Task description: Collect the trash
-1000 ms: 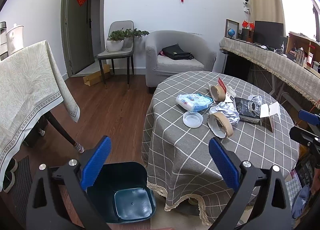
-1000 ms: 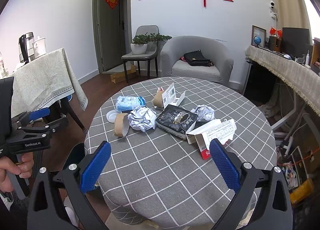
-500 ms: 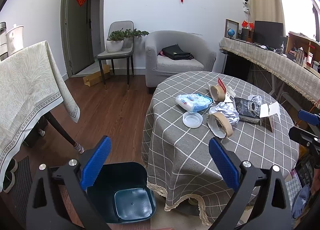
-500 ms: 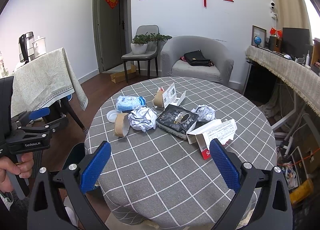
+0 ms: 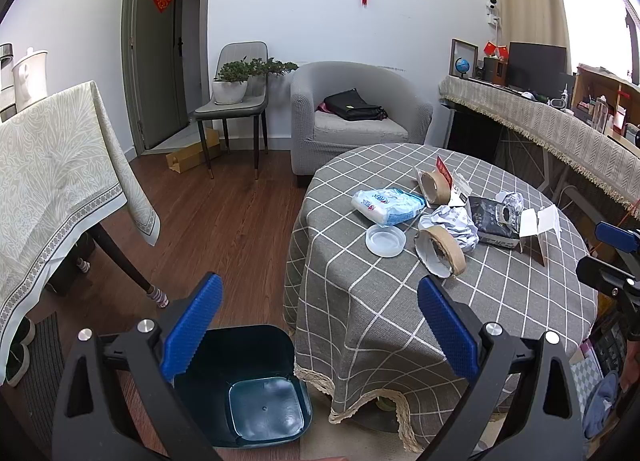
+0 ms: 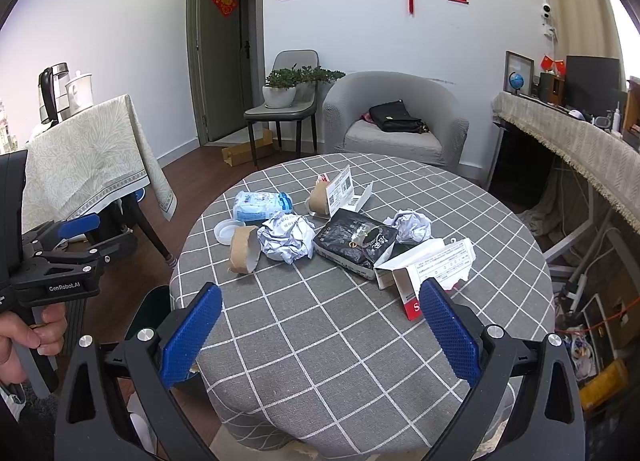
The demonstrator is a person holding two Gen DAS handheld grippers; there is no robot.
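Trash lies on the round grey checked table (image 6: 360, 341): a blue-white tissue pack (image 6: 260, 203), a white plastic lid (image 6: 225, 229), two brown tape rolls (image 6: 243, 249), crumpled paper balls (image 6: 286, 239), a black packet (image 6: 354, 243) and a torn white carton (image 6: 428, 263). A dark teal bin (image 5: 256, 385) stands open on the floor left of the table. My left gripper (image 5: 320, 325) is open and empty, above the bin and the table's edge. My right gripper (image 6: 320, 331) is open and empty over the table's near part, short of the trash.
A second table with a pale cloth (image 5: 52, 173) stands at the left. A grey armchair (image 5: 356, 117) and a chair with a plant (image 5: 236, 101) are at the back. A draped counter (image 5: 560, 133) runs along the right. Wooden floor (image 5: 224, 221) lies between the tables.
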